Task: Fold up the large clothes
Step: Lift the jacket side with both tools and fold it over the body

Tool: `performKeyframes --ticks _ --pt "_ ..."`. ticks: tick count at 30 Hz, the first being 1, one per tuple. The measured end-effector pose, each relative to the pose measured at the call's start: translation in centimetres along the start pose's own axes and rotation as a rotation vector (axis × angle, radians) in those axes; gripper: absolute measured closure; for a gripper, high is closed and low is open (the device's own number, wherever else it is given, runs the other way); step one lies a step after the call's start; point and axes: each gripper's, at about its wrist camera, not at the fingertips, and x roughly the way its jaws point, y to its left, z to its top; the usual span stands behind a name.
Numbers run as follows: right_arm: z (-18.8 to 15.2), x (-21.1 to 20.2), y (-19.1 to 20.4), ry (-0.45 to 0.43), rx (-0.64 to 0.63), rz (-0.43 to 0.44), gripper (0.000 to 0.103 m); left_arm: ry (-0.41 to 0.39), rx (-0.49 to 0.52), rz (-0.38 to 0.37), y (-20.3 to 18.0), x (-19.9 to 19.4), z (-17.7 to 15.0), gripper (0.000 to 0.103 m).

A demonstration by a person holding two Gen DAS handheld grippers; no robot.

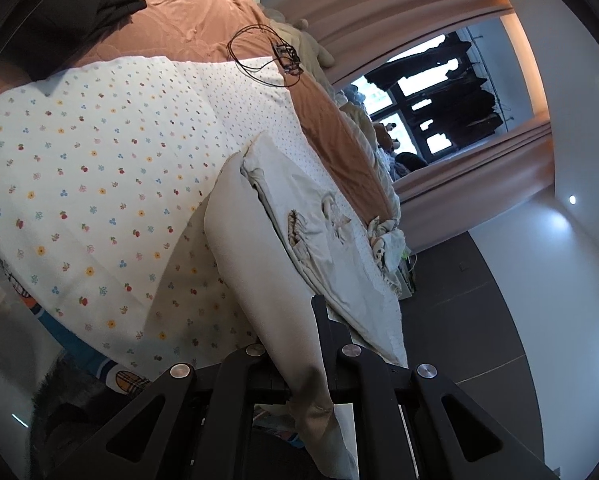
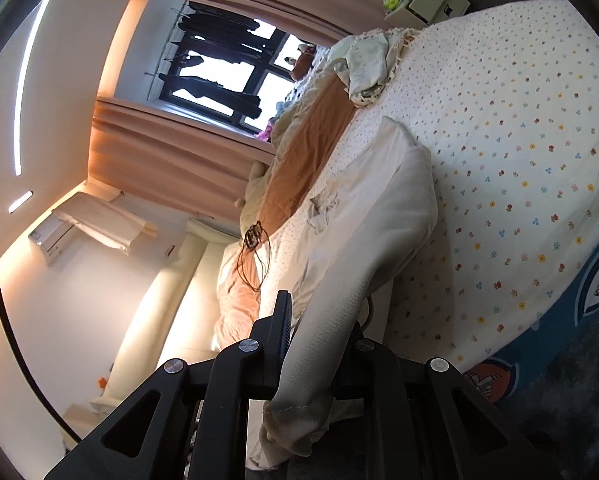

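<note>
A large cream garment (image 1: 311,240) lies on a bed covered by a white flower-print sheet (image 1: 99,184). My left gripper (image 1: 299,344) is shut on one edge of the cream garment, and the cloth hangs down between its fingers. In the right wrist view the same cream garment (image 2: 371,216) stretches from the bed to my right gripper (image 2: 319,340), which is shut on another edge of it. Both held edges are lifted off the sheet (image 2: 519,160). The right gripper's far finger is hidden behind the cloth.
A brown-orange blanket (image 1: 203,12) covers the far side of the bed, with a black cable (image 1: 267,52) on it and a dark garment (image 1: 79,4) at the corner. Crumpled clothes (image 2: 363,64) lie at the bed's end. Curtains and a window (image 1: 439,92) stand beyond.
</note>
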Motion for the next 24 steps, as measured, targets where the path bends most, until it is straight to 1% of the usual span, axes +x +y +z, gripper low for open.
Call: performKeyframes --ticks 7,11,17,24 --pt "-1.5 -2.3 1.6 -0.021 -0.006 0.015 0.087 -0.027 0.012 -0.019 -1.0 -3.2 -0.4 0.096" --pt "-2.2 -3.8 2.6 -0.032 -0.021 0.037 0.087 -0.048 0.008 -0.034 -1.3 -5.8 -0.6 0.096" --pt "-3.1 -5.9 4.6 -0.038 -0.046 0.079 0.087 -0.079 0.000 -0.083 -1.6 -9.8 -1.1 0.096" --pt "-3.6 -7.7 6.9 -0.033 -0.076 0.120 0.087 -0.113 -0.010 -0.130 -2.5 -13.3 -0.9 0.096"
